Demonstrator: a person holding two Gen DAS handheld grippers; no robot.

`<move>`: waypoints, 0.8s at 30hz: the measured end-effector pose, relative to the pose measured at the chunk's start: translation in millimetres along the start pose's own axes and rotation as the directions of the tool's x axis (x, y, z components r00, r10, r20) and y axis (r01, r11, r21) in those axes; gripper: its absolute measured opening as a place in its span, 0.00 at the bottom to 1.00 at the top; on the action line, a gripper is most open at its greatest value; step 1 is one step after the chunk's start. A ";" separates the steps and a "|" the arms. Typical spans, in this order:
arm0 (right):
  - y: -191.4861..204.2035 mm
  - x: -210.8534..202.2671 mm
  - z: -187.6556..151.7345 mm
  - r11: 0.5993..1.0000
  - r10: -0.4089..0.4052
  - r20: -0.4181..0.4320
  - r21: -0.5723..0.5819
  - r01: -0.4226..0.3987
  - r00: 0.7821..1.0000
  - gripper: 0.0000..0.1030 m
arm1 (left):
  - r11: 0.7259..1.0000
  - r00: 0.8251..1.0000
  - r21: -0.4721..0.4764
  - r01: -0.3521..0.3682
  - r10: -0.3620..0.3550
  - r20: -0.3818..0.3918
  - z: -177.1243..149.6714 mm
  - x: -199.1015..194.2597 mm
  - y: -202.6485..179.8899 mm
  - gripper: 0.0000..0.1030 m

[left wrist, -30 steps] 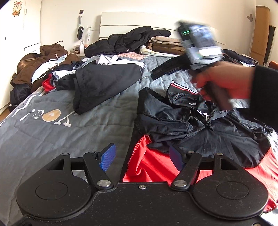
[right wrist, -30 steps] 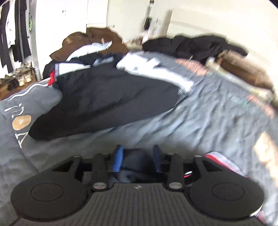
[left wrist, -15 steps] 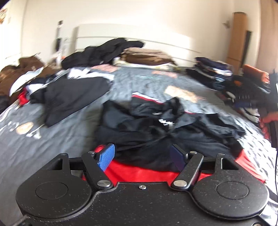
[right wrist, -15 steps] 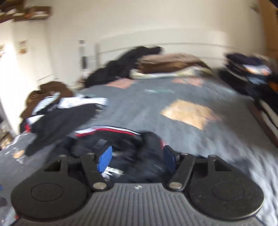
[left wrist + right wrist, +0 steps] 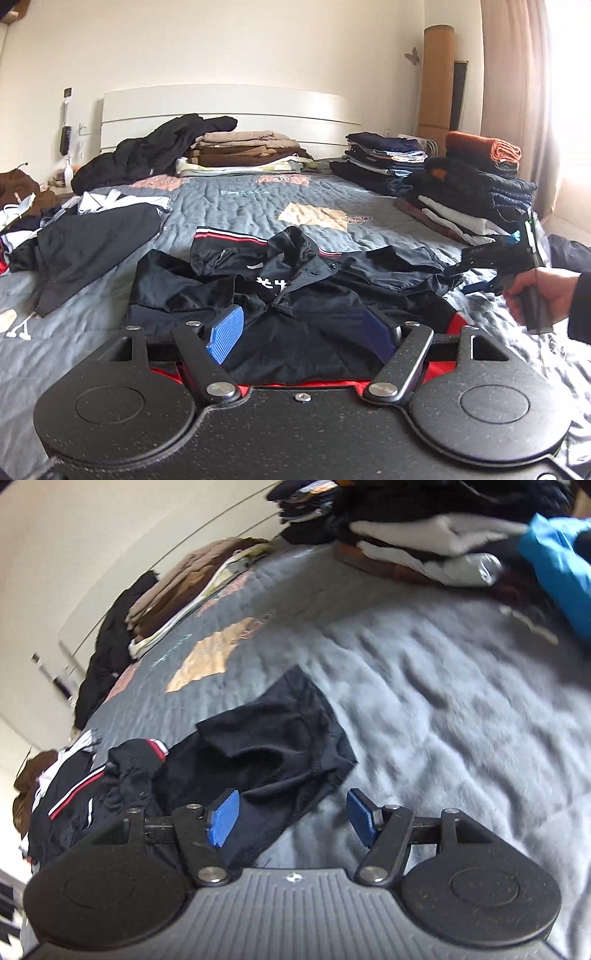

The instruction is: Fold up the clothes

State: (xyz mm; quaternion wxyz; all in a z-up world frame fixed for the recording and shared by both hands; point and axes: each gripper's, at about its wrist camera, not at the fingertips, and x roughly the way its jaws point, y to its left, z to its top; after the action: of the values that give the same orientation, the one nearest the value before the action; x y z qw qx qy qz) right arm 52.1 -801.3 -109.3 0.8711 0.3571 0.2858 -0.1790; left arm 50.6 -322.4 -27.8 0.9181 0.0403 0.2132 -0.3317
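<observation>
Black jacket [image 5: 295,295]: crumpled on grey bed [image 5: 240,199], red lining showing; left gripper [image 5: 303,332] wide apart above its near edge; right gripper [image 5: 290,818] wide apart over its sleeve [image 5: 273,746]; folded stacks [image 5: 461,177] beyond the jacket.

White characters on the black jacket [image 5: 280,291] chest, partly folded under, not legible. Faint teal and dark print on the grey bedspread [image 5: 243,206], too small to read. No other readable text.
</observation>
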 end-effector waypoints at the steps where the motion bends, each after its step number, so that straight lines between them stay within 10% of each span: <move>1: -2.9 4.5 -2.3 1.000 -0.004 0.004 0.017 0.004 1.000 0.62 | 1.000 1.000 -0.002 -0.002 0.002 0.000 -0.1 0.1 0.6 0.69; 6: -3.1 25.1 -1.3 0.998 -0.039 0.039 0.040 0.038 0.998 0.56 | 1.000 1.000 -0.012 -0.010 0.010 -0.003 -0.7 0.7 3.6 0.69; 10: 7.1 31.6 8.4 0.995 -0.096 0.064 0.021 0.095 0.993 0.10 | 1.000 1.000 -0.019 -0.015 0.015 0.000 -0.3 -0.2 6.4 0.69; 16: 71.7 10.3 6.3 0.964 -0.032 0.196 -0.253 0.083 0.980 0.08 | 1.000 1.000 -0.018 -0.012 0.012 -0.001 -0.4 -1.5 7.8 0.69; 24: 145.4 20.6 -78.1 0.670 0.014 -0.054 -0.740 -0.050 0.998 0.11 | 1.000 1.000 -0.004 -0.007 0.007 -0.014 -3.0 0.6 4.8 0.70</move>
State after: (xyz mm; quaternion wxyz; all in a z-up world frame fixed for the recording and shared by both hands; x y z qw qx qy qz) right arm 114.2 -647.9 -92.0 0.9376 -0.0181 0.3464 -0.0245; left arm 53.0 -318.4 -31.1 0.9179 0.0414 0.2202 -0.3276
